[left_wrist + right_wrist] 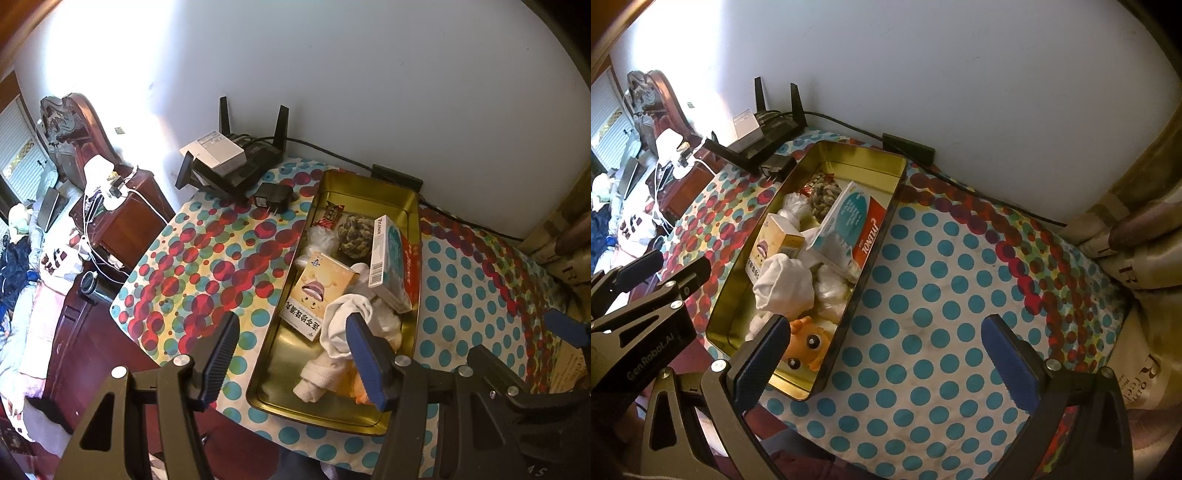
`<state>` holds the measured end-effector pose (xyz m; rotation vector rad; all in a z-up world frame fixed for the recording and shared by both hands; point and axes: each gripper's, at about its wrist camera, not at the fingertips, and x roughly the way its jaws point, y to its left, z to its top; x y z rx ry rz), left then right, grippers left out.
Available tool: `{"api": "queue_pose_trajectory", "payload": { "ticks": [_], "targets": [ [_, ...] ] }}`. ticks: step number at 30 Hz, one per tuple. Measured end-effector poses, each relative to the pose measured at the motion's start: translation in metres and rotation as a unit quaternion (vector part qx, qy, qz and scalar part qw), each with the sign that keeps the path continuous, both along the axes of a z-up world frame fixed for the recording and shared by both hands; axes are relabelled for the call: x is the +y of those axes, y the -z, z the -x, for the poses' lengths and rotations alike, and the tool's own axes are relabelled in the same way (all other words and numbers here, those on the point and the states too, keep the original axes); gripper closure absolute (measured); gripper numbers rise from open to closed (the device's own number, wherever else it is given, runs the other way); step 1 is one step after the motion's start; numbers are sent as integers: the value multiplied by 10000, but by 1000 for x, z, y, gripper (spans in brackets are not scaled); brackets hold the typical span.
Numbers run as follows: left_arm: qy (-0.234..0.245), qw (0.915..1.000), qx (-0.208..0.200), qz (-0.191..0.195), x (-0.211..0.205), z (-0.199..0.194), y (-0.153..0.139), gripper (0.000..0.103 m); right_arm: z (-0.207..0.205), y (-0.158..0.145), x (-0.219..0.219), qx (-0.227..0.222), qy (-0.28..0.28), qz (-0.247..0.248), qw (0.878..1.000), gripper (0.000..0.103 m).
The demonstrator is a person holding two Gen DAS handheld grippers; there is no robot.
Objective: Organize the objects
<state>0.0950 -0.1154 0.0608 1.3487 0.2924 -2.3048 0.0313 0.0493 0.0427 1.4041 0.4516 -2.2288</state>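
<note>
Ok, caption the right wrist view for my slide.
Open right gripper hovers over dotted cloth beside a full gold tin.

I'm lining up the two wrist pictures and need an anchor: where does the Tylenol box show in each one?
Left wrist: the Tylenol box stands on edge against the gold tin's right wall, right of centre.
Right wrist: the Tylenol box leans in the tin's middle, left of centre, red panel toward the right wall.
Shared landmark: the black router by the wall.

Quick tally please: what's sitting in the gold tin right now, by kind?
Cardboard boxes: 2, a yellow box and a Tylenol box
White cloth bundles: at least 3, one being
Snack packet: 1
Rope ball: 1
Orange toy: 1
Total: at least 8
</note>
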Motion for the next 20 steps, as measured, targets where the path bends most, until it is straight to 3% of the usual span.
{"api": "queue_pose_trajectory", "payload": {
  "ticks": [20],
  "targets": [
    [-48, 9999, -5, -123, 1, -1, 2, 41, -1, 7, 0, -85, 21, -71, 9999, 0]
  ]
}}
